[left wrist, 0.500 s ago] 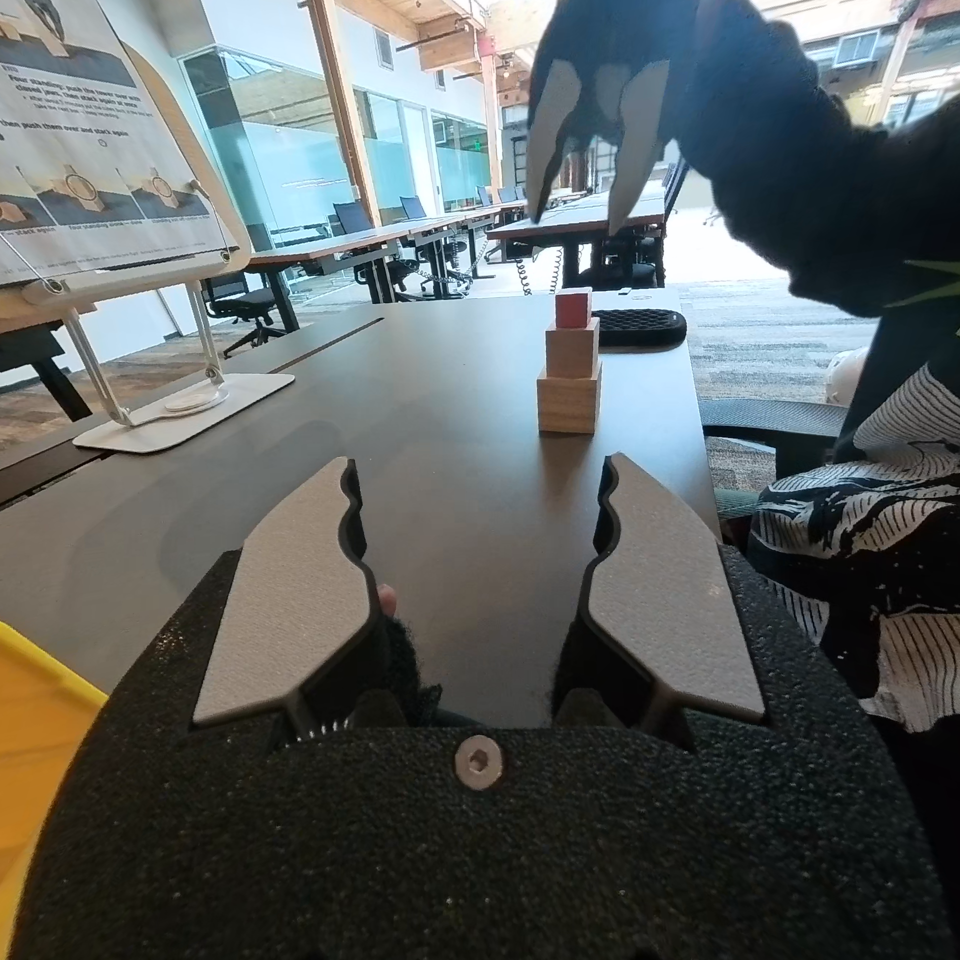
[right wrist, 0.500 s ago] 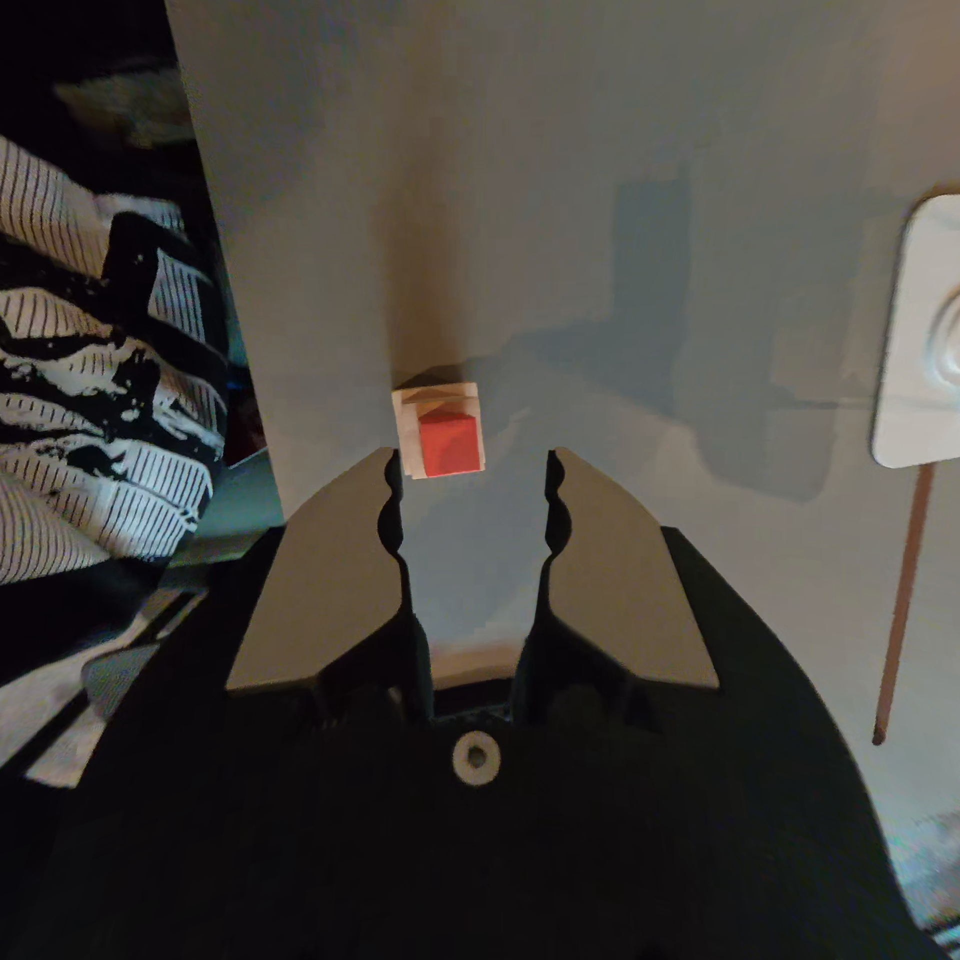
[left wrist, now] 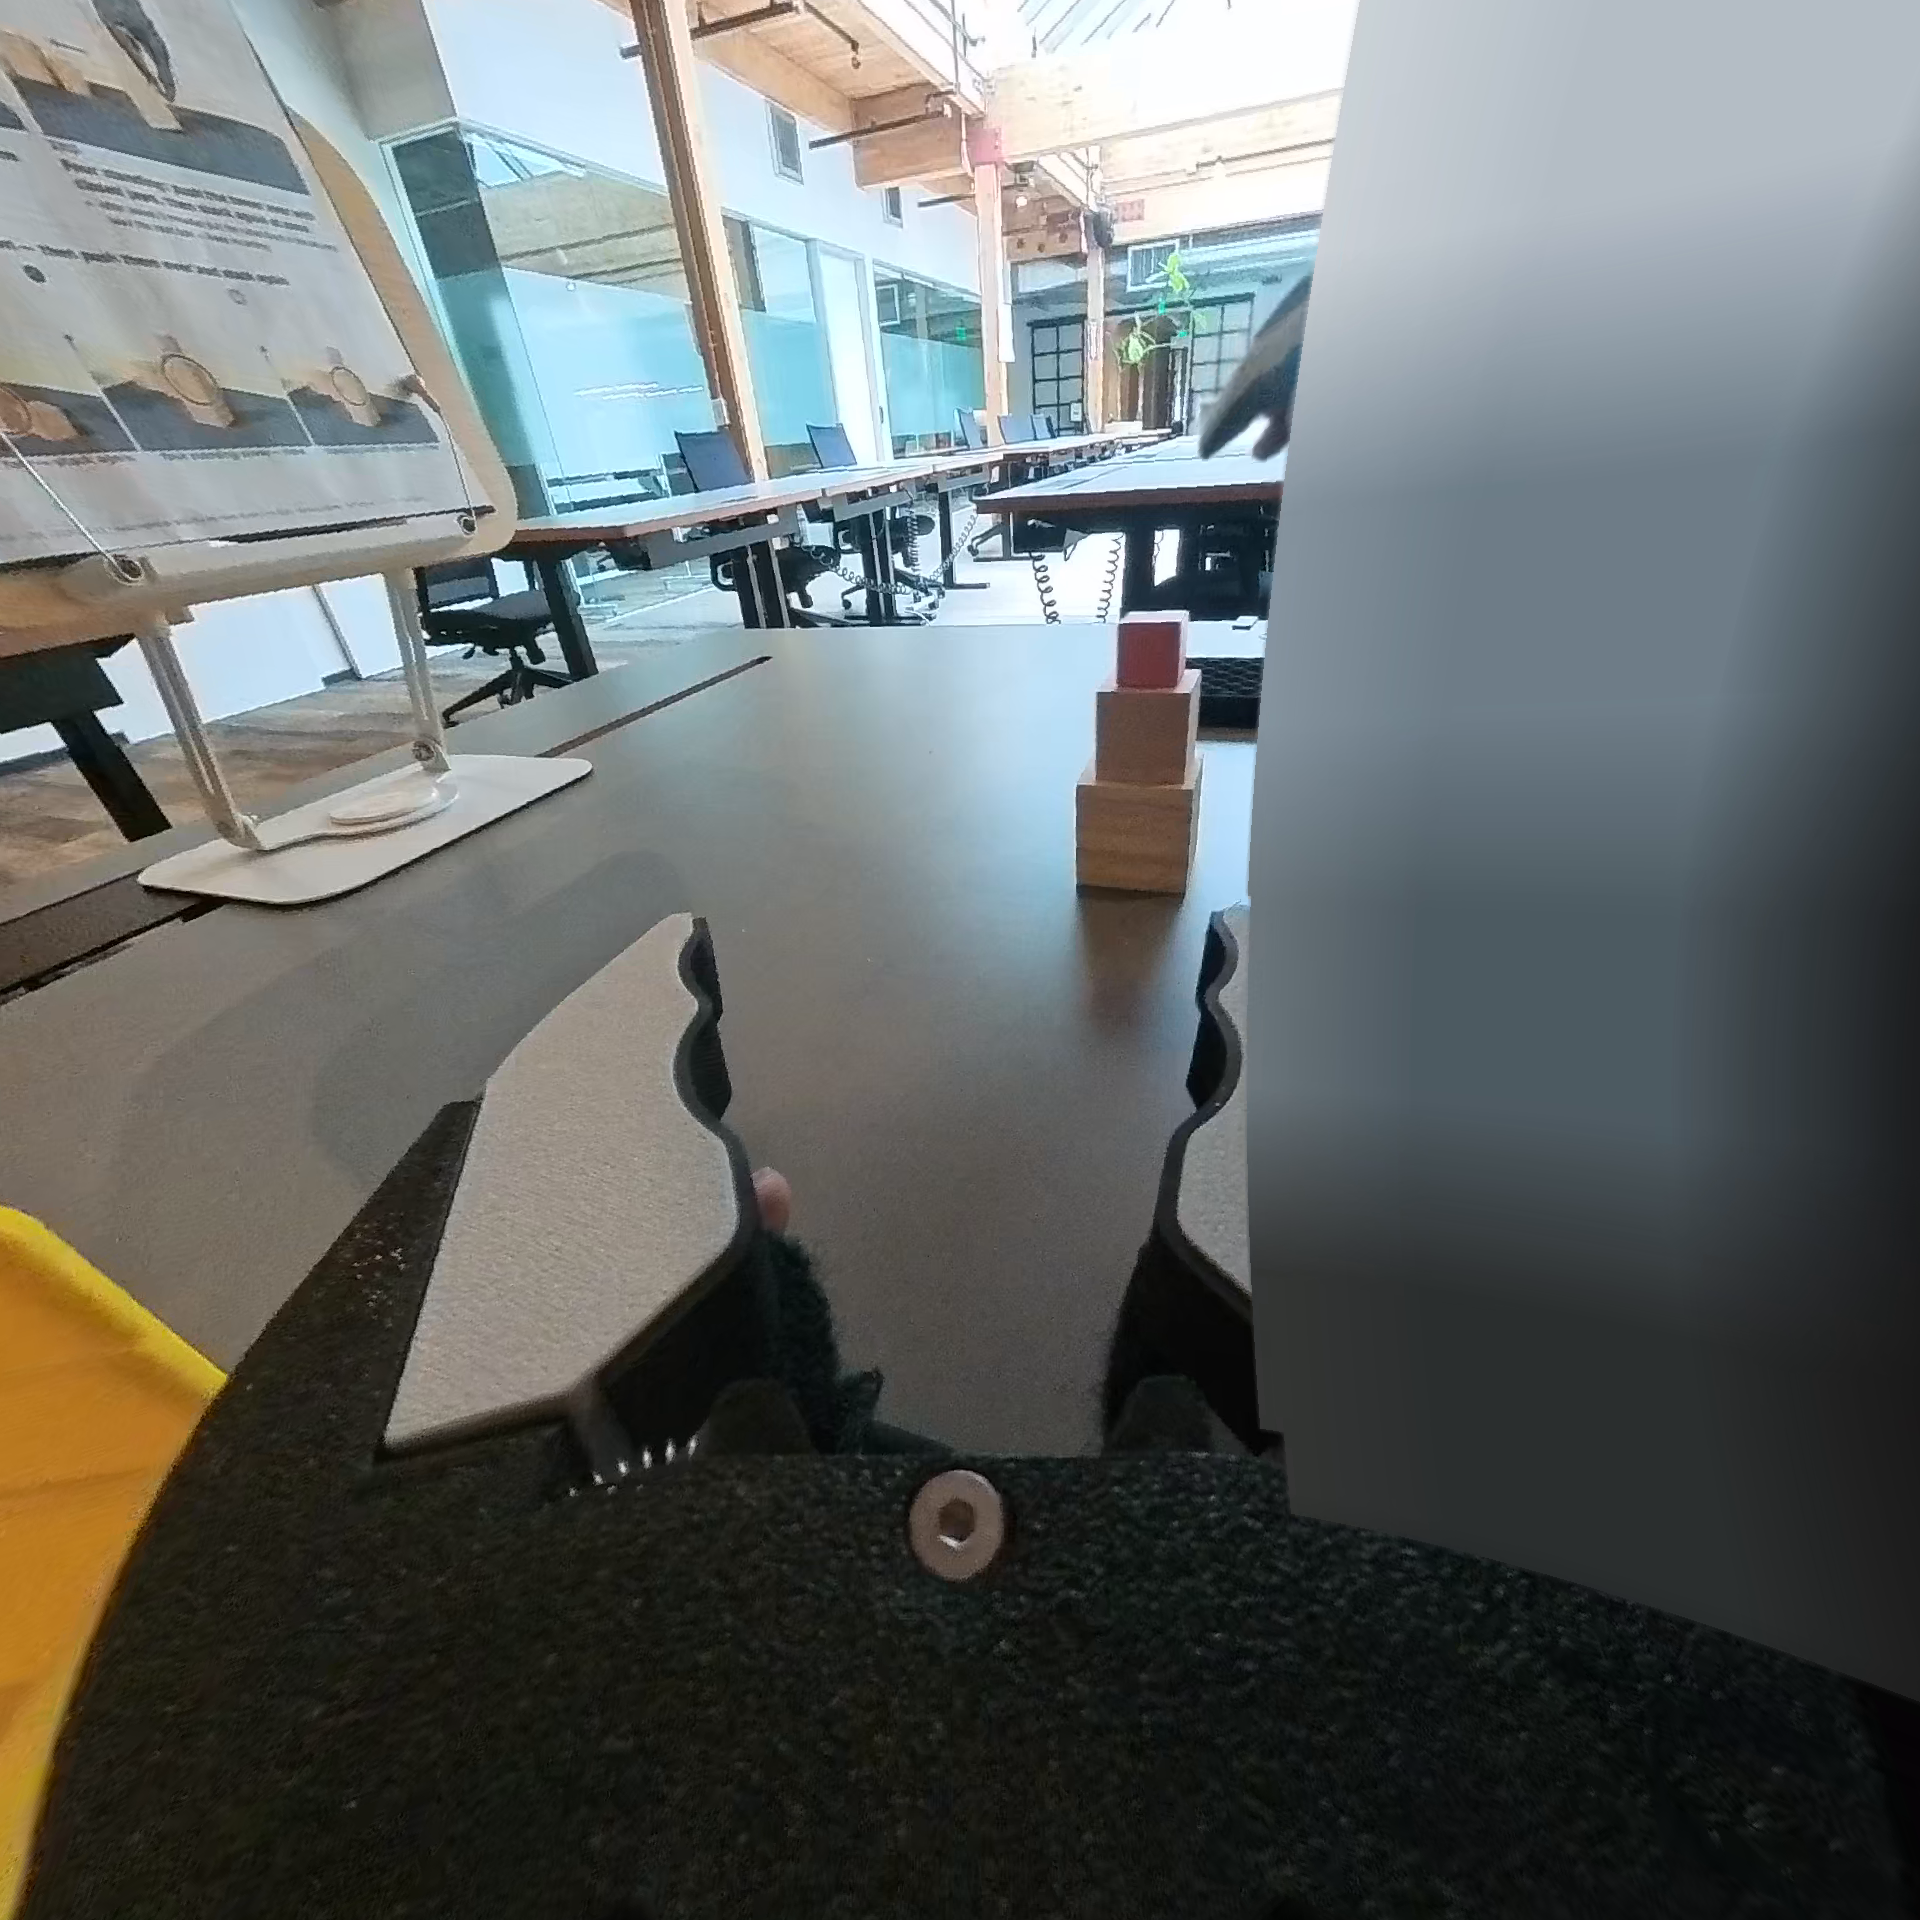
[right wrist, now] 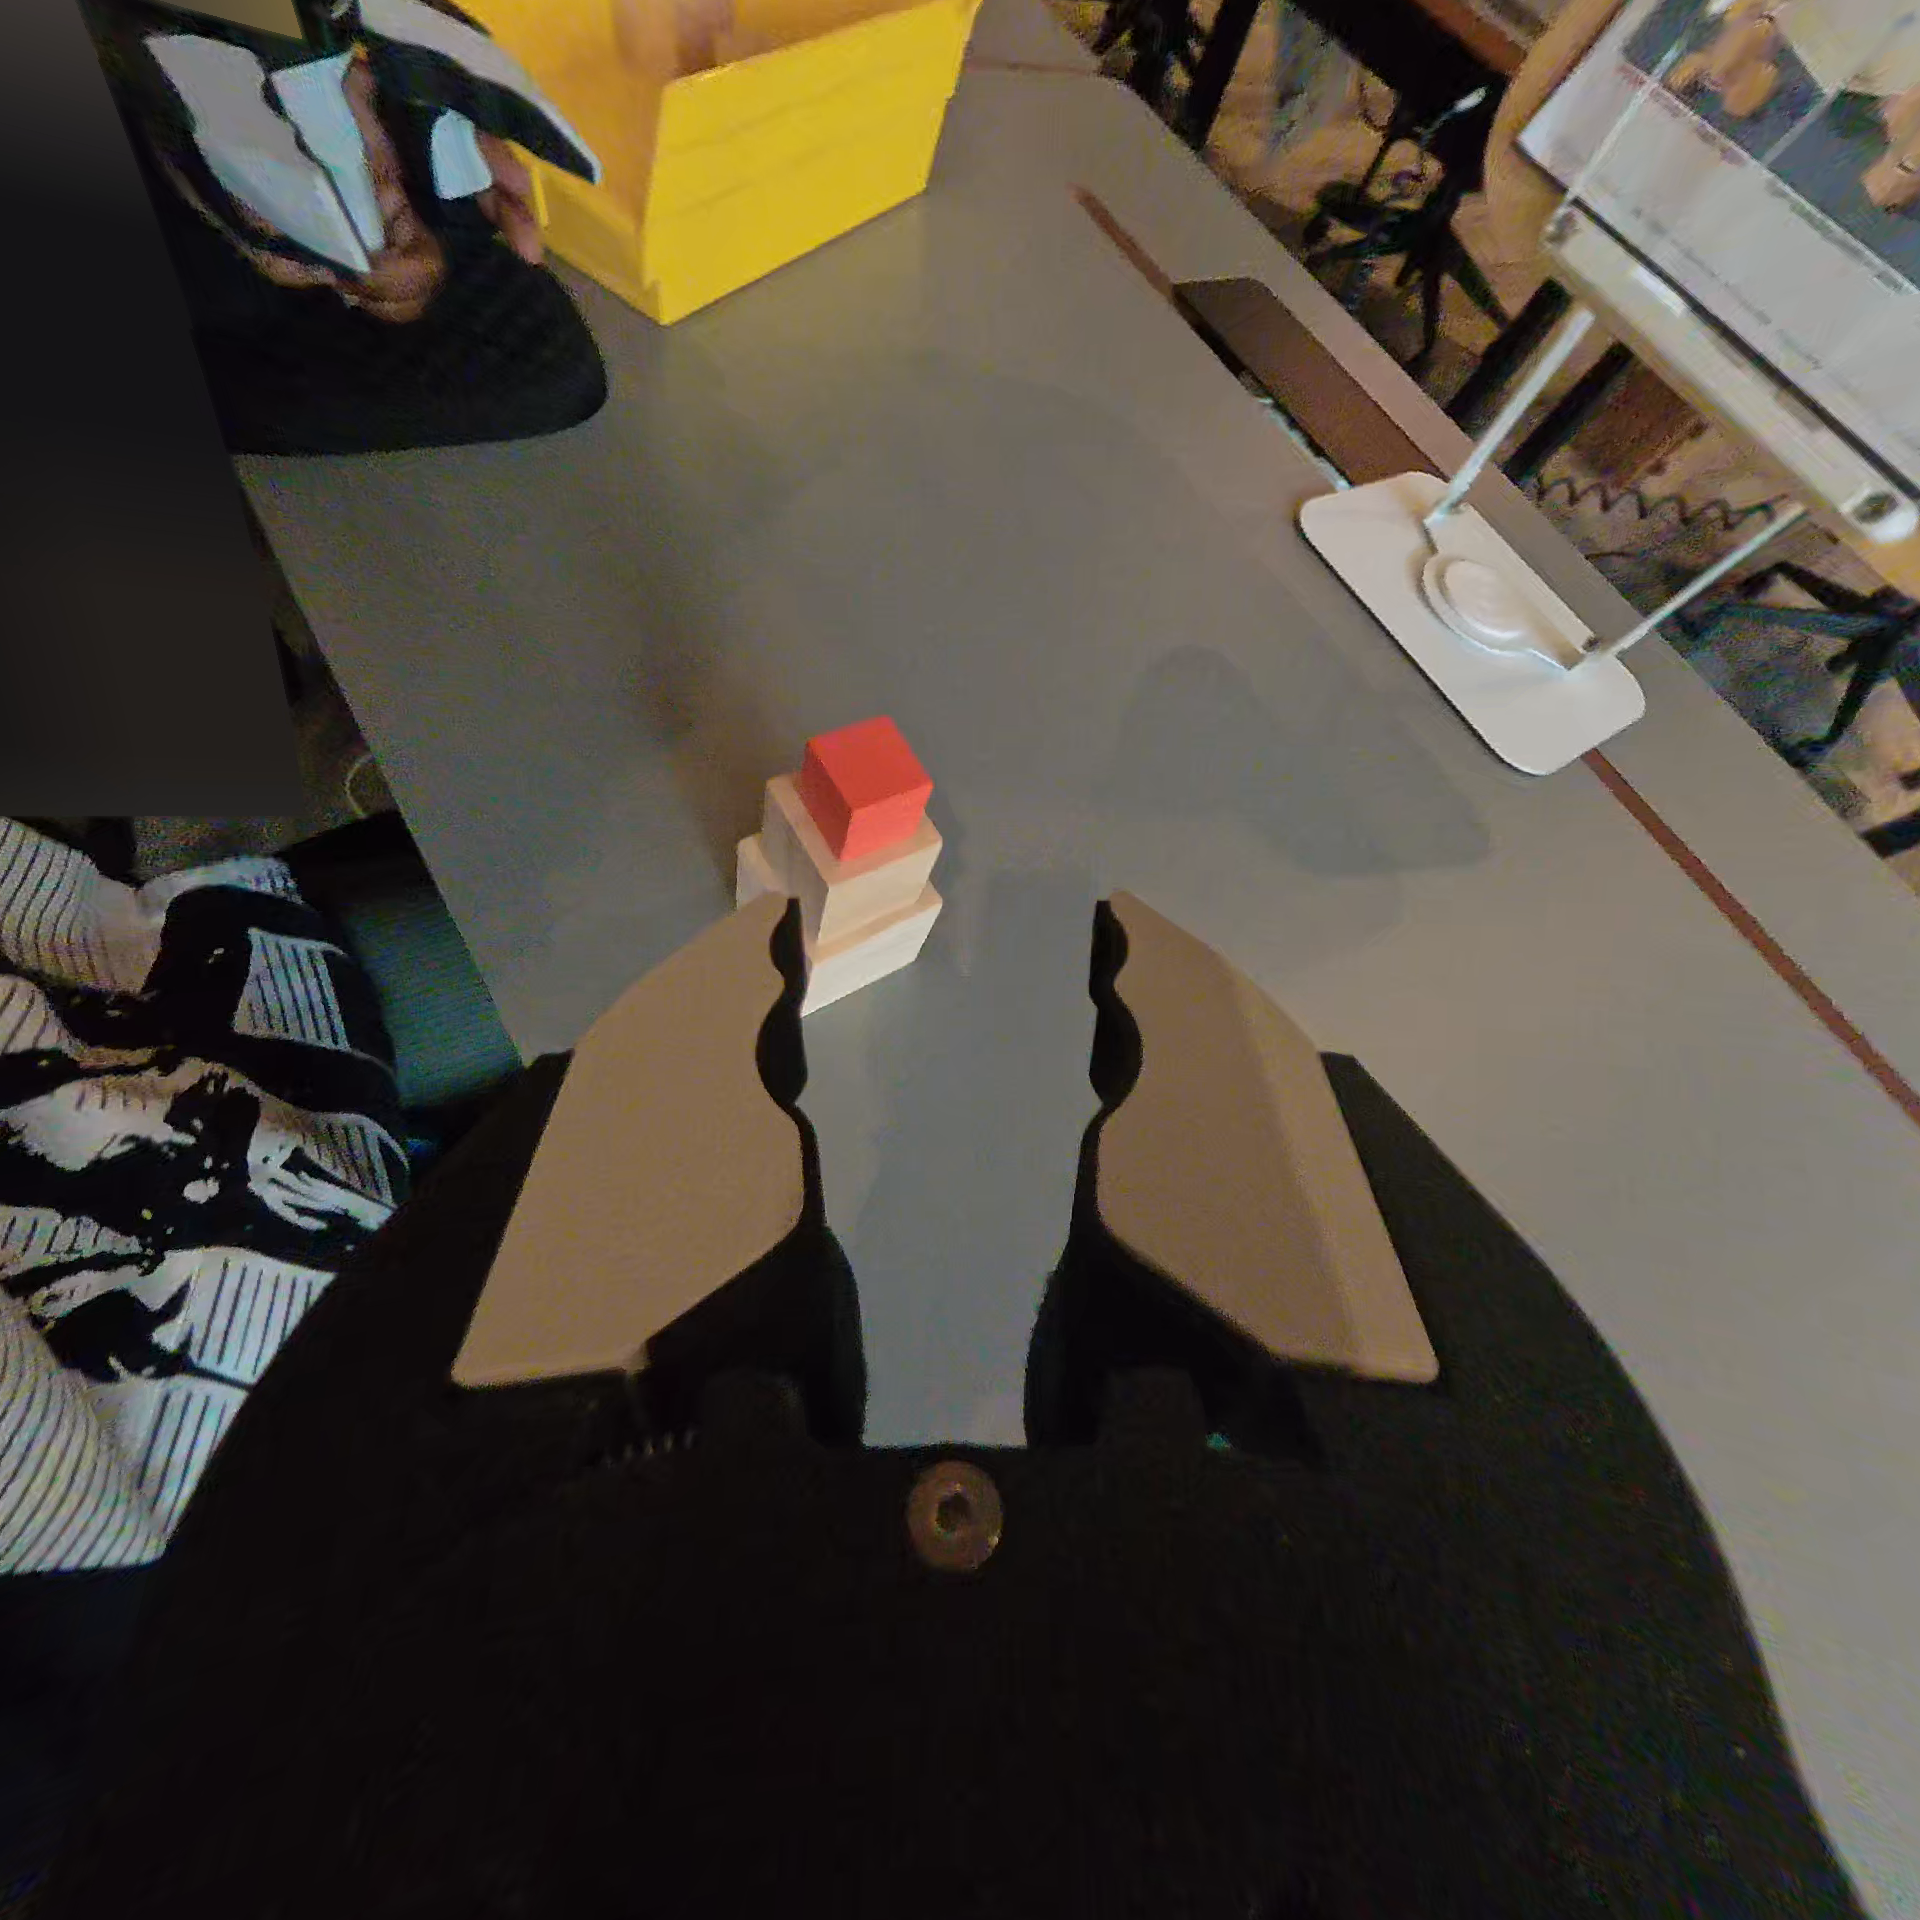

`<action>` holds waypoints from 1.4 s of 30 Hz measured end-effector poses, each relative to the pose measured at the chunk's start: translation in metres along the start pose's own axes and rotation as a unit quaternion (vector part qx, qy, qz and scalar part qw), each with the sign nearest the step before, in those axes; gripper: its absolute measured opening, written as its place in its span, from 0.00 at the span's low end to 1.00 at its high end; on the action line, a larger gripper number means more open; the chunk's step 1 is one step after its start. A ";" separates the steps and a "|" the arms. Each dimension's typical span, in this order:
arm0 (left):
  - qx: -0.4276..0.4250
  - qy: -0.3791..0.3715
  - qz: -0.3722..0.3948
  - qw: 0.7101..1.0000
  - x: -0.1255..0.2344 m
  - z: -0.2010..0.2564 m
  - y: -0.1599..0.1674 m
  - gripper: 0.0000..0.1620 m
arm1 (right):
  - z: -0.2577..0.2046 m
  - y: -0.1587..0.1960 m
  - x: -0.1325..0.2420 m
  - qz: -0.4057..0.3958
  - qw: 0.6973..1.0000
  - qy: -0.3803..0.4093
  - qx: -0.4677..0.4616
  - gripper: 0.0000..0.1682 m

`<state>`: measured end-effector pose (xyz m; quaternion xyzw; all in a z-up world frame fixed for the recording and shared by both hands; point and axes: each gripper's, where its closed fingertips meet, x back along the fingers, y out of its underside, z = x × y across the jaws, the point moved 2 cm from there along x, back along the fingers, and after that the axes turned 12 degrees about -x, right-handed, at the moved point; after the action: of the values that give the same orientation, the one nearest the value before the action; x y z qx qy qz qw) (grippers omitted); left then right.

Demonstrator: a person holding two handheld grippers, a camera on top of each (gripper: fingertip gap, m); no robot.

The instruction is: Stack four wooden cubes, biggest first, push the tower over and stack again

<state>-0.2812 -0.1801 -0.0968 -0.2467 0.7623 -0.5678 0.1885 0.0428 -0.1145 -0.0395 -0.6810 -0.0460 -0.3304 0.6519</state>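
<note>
Across the dark desk three stacked cubes stand just ahead of the spread, empty right gripper, left gripper likewise spread: I'd nudge the red top cube sideways.

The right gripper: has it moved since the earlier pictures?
Yes. The right gripper has drawn back and tilted: the tower, then seen from straight above, now shows its side.

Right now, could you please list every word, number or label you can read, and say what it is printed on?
Printed sheet on the white stand: lines of print beside small pictures, too blurred and slanted to read.
Wooden cubes: no writing visible.
Yellow bin: no writing visible.
</note>
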 end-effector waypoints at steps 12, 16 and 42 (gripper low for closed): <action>0.015 -0.003 0.010 1.000 0.002 -0.003 -0.001 0.54 | 0.003 0.016 0.004 0.034 0.999 0.005 -0.036 0.31; 0.020 0.000 0.015 1.000 0.002 -0.003 -0.002 0.54 | -0.005 0.028 0.003 0.032 0.998 -0.010 -0.048 0.31; 0.034 -0.014 0.041 0.998 0.009 -0.009 -0.006 0.54 | 0.021 0.049 0.039 0.060 0.986 0.075 -0.136 0.34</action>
<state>-0.2923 -0.1802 -0.0884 -0.2169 0.7493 -0.5818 0.2304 0.1058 -0.1172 -0.0603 -0.7383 0.0890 -0.3441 0.5733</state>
